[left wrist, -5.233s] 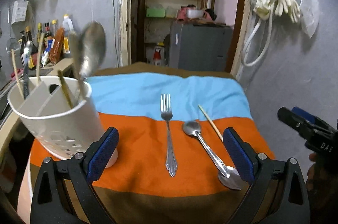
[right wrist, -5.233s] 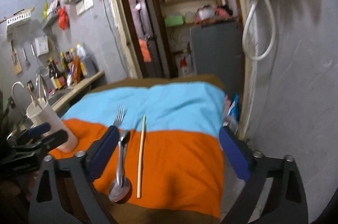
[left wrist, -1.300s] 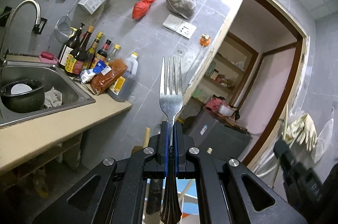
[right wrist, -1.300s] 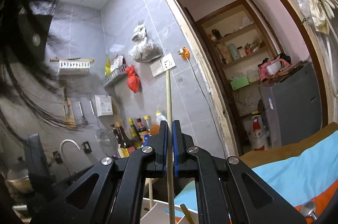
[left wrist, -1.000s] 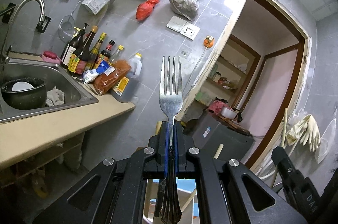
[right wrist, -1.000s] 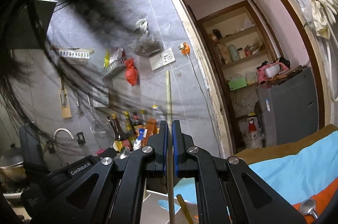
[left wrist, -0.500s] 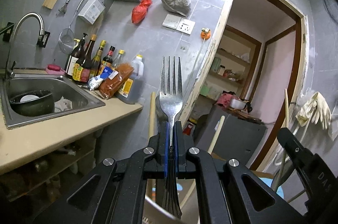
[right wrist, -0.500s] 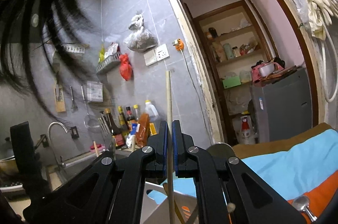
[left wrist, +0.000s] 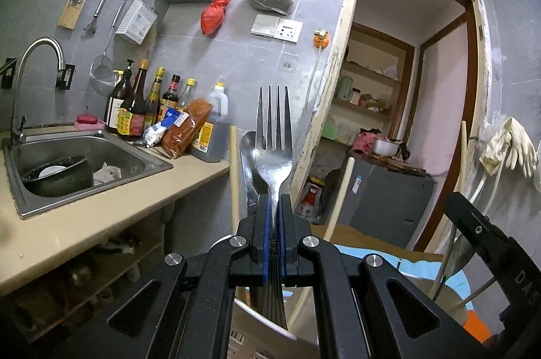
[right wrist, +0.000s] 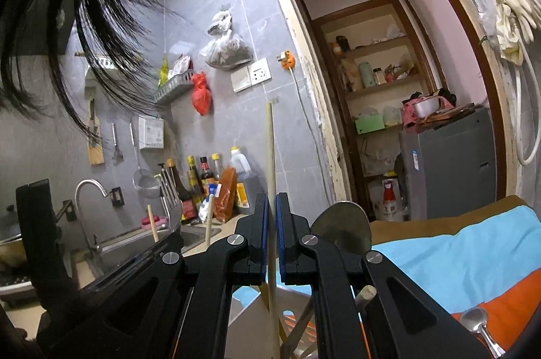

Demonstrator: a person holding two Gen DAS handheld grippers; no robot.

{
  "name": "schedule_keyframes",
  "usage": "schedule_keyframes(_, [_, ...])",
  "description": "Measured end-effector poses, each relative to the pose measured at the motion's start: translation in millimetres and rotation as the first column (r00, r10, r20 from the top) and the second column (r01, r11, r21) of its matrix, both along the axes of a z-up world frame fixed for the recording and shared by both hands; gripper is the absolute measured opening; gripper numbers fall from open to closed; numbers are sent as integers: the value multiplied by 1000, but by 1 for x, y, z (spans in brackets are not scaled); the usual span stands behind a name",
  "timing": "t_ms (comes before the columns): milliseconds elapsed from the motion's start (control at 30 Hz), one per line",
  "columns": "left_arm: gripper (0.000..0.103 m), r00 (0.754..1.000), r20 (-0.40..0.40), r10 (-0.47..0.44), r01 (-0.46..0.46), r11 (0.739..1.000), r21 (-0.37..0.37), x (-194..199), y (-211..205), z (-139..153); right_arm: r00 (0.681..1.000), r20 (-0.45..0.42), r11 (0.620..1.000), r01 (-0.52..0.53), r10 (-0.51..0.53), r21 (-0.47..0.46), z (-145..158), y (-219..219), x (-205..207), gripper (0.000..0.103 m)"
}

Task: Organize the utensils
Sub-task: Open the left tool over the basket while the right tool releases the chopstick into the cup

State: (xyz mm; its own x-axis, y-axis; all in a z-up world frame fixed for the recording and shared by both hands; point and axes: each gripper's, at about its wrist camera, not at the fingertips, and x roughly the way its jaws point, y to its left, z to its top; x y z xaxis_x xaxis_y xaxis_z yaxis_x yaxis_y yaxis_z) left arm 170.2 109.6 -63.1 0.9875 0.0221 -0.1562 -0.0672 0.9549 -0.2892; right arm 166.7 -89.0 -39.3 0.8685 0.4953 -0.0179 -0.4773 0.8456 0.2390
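Left gripper [left wrist: 274,217] clamped tight on a steel fork [left wrist: 273,135], gripped at the neck below the tines. Fork stands upright, tines up, handle end down inside the white plastic holder [left wrist: 260,318] under the jaws.

Right gripper [right wrist: 272,223] clamped on a thin pale wooden chopstick [right wrist: 269,152], also upright, lower end running into the same holder [right wrist: 297,301].

Holder already has a steel spoon [left wrist: 247,152], bowl up, just behind the fork, plus round wooden sticks [left wrist: 341,196] leaning out of it.

Gripper bodies are matte black with blue pads.

Another shiny spoon [right wrist: 476,325] lies flat on the orange-and-blue striped cloth [right wrist: 473,261] to the right of the holder.
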Motion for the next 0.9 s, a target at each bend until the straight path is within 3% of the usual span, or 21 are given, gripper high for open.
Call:
schedule_keyframes(367, [4, 999, -27, -41, 40, 998, -40, -9, 13, 18, 1000, -2, 999, -31, 31, -26, 15, -4, -6, 8])
schedule_keyframes(533, [5, 998, -20, -66, 65, 998, -21, -15, 9, 37, 999, 19, 999, -36, 36, -12, 33, -12, -11, 20])
schedule_keyframes(700, [21, 995, -17, -96, 96, 995, -10, -22, -5, 57, 1000, 24, 1000, -16, 16, -2, 50, -30, -17, 24])
schedule_keyframes(900, [43, 990, -27, -140, 141, 990, 7, -31, -30, 76, 999, 0, 999, 43, -43, -11, 61, -66, -23, 48])
